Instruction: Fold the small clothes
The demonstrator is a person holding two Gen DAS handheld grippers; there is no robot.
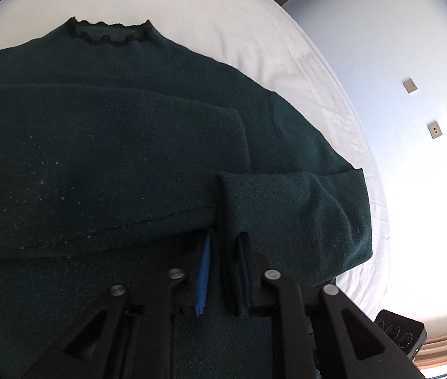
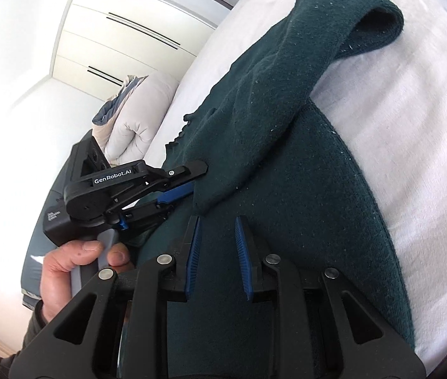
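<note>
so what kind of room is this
Most likely a bedroom: the green sweater lies on a white-sheeted bed, with a rolled duvet beside it and a white built-in wardrobe behind.

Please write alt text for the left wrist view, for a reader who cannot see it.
The left gripper, its jaws closed, pinches the cuff of a dark green knitted sweater lying on a white bed sheet. The pinched sleeve is folded across the body, and the frilled collar points away from the camera.
</note>
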